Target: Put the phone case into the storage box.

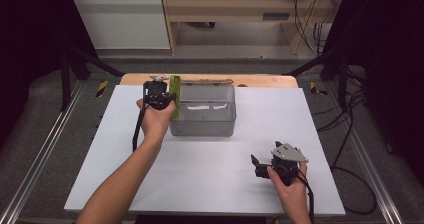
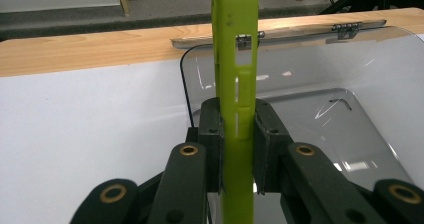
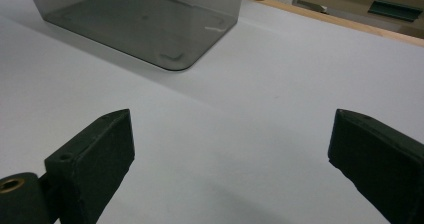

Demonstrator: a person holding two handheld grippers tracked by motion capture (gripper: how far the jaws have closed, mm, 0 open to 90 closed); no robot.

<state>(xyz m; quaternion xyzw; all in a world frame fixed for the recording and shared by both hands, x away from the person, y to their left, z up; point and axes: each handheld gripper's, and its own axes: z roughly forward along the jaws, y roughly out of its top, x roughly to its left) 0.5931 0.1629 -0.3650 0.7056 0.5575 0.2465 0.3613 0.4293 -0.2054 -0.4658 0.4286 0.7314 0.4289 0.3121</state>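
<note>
A flat lime-green plastic case with slotted edges (image 2: 235, 84) stands on edge over the left rim of the clear smoky plastic box (image 1: 202, 115) near the desk's far edge, clamped flat-side between the left gripper's (image 1: 159, 95) pads. It looks stiff, light and slick, best held across its faces. The right gripper (image 1: 270, 165), jaws wide and empty, hovers near the white desk's (image 1: 210, 174) near right corner.

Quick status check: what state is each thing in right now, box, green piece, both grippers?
Box: clear, upright on the table, open top, lid hinged back.
Green piece: held upright at the box's left wall.
Left gripper: shut on the green piece.
Right gripper: open, holding nothing, near the table's front.
</note>
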